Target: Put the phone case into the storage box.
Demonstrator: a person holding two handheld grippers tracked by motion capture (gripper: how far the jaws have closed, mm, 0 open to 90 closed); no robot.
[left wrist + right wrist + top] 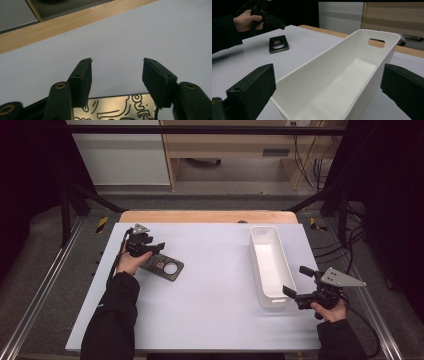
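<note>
A flat dark plate [162, 266] with a round hole and a printed pattern lies on the white table at the left. My left gripper [151, 248] hovers at the plate's far edge, jaws apart. In the left gripper view the left gripper [117, 62] has bare table between its pads, and the plate [117, 107] sits low between the jaw bases. A long white bin [256, 255] stands empty at the right. My right gripper [296, 281] is at the bin's near end, open. In the right gripper view the right gripper [328, 77] has its wide jaws flanking the bin [317, 65], without touching it.
The white table sheet [210, 310] has bare room in the middle and front. A wooden table edge [207, 216] runs along the back. Metal frame rails [40, 295] flank both sides. The right gripper view also catches the plate [278, 43] and the left gripper [274, 22] farther off.
</note>
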